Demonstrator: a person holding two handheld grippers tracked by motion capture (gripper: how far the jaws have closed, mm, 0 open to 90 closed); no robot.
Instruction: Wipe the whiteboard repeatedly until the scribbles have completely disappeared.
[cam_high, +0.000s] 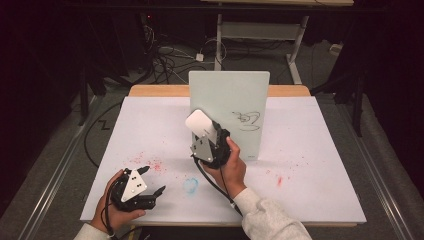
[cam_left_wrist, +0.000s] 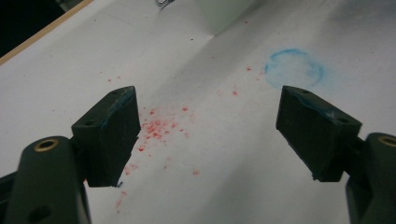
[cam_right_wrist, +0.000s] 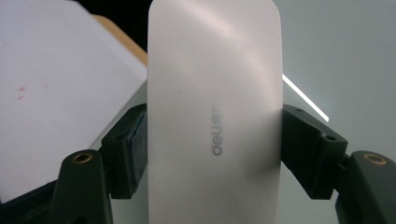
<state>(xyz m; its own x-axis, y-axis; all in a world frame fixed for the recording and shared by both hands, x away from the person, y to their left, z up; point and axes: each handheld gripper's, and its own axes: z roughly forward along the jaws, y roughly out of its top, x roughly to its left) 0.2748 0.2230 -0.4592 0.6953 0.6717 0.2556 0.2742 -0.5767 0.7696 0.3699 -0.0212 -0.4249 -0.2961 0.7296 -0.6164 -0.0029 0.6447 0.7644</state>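
White-covered bench (cam_high: 320, 150) below, upright whiteboard (cam_high: 235, 95) just beyond the right hand-held gripper (cam_high: 209, 134), which clamps a white board eraser (cam_right_wrist: 215, 116) raised before it. Left hand-held gripper (cam_left_wrist: 208, 135) gapes wide, empty, over red specks (cam_left_wrist: 159, 128).

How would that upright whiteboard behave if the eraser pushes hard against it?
The whiteboard stands nearly upright on the table with no prop in sight, so a hard push would probably tip or slide it. It looks thin, flat and rigid, likely light. The eraser, clamped in the right gripper, looks smooth and hard-shelled, so it might slip.
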